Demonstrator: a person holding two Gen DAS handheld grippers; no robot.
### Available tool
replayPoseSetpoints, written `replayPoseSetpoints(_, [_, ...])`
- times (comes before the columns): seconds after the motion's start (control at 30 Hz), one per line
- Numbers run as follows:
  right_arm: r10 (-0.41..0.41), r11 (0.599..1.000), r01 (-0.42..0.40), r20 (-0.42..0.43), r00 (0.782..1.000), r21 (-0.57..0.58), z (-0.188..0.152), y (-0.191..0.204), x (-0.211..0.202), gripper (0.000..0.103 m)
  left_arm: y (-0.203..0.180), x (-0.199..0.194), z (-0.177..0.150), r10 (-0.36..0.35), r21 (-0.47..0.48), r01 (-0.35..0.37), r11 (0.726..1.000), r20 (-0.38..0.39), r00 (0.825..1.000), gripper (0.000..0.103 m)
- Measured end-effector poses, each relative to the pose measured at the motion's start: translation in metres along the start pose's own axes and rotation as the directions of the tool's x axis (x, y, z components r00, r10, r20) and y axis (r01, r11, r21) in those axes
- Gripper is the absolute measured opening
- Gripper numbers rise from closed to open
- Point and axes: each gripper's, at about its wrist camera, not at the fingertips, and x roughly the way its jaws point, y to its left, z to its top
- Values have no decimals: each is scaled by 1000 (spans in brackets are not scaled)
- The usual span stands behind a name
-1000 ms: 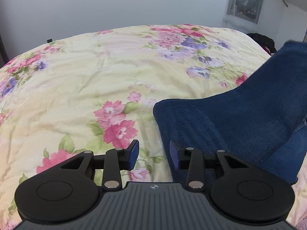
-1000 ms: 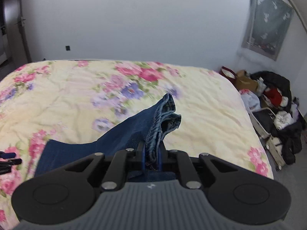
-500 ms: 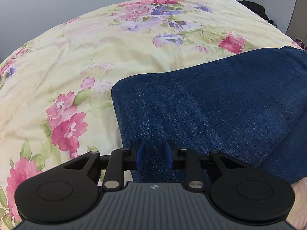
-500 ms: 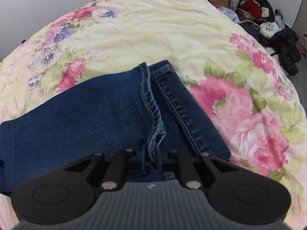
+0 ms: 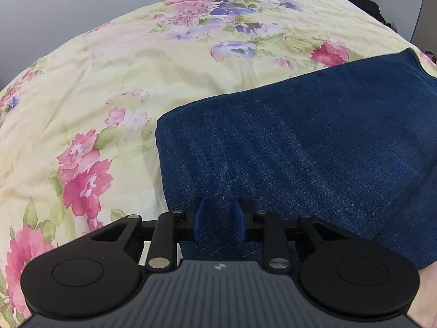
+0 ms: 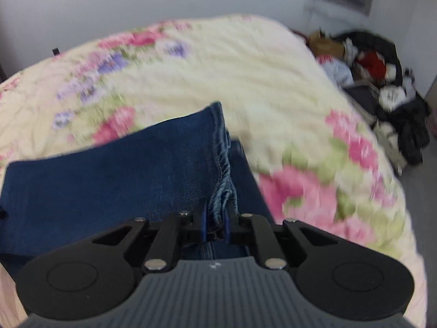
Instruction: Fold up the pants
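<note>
Dark blue jeans (image 5: 300,142) lie folded flat on a floral bedspread (image 5: 136,68). My left gripper (image 5: 218,218) sits low over the near left part of the fold, its blue fingers a little apart with denim between and under them, not pinched. In the right wrist view the jeans (image 6: 123,175) lie to the left. My right gripper (image 6: 215,221) has its fingers slightly parted around the bunched hem (image 6: 224,186), which still sits between them. The view is blurred by motion.
The bedspread (image 6: 245,82) spreads wide beyond the jeans. A pile of clothes and bags (image 6: 382,82) lies on the floor right of the bed. A grey wall (image 5: 82,5) stands behind the bed.
The right gripper lowered the lifted leg onto the bed, folding the jeans over, and its fingers have parted slightly around the hem. The left gripper moved onto the fold and narrowed its fingers.
</note>
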Motion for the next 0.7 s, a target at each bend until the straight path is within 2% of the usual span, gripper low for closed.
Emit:
replayPoseSetpoints(0.07, [11, 997, -9, -17, 1000, 77, -20, -17, 24, 11, -1, -1, 1, 4, -1, -4, 1000, -9, 1000, 31])
replayPoseSetpoints(0.13, [-30, 990, 30, -5, 1000, 141, -27, -29, 28, 32, 0, -2, 2, 7, 7, -7, 1000, -14, 1000, 31])
replayPoseSetpoints(0.3, [-61, 984, 58, 13, 998, 167, -21, -40, 7, 33, 4, -3, 0, 0, -12, -1, 1000, -15, 1000, 31])
replayPoseSetpoints(0.37, [-23, 978, 17, 30, 999, 206, -22, -47, -5, 36, 5, -5, 1, -4, -19, 4, 1000, -14, 1000, 31])
replayPoseSetpoints(0.4, [13, 969, -20, 33, 999, 247, -24, -50, -10, 41, 6, -5, 1, -3, -19, 3, 1000, -13, 1000, 31])
replayPoseSetpoints(0.47, [114, 927, -120, 37, 993, 356, -34, -57, -13, 45, 7, -7, 1, 3, -18, -3, 1000, -12, 1000, 31])
replayPoseSetpoints(0.57, [226, 829, -213, 38, 973, 516, -55, -62, 2, 45, 9, -13, 2, 15, -17, -15, 1000, -10, 1000, 31])
replayPoseSetpoints(0.7, [261, 681, -254, 97, 960, 686, -73, -73, 27, 42, 14, -36, 9, 37, 10, -38, 999, 17, 999, 31])
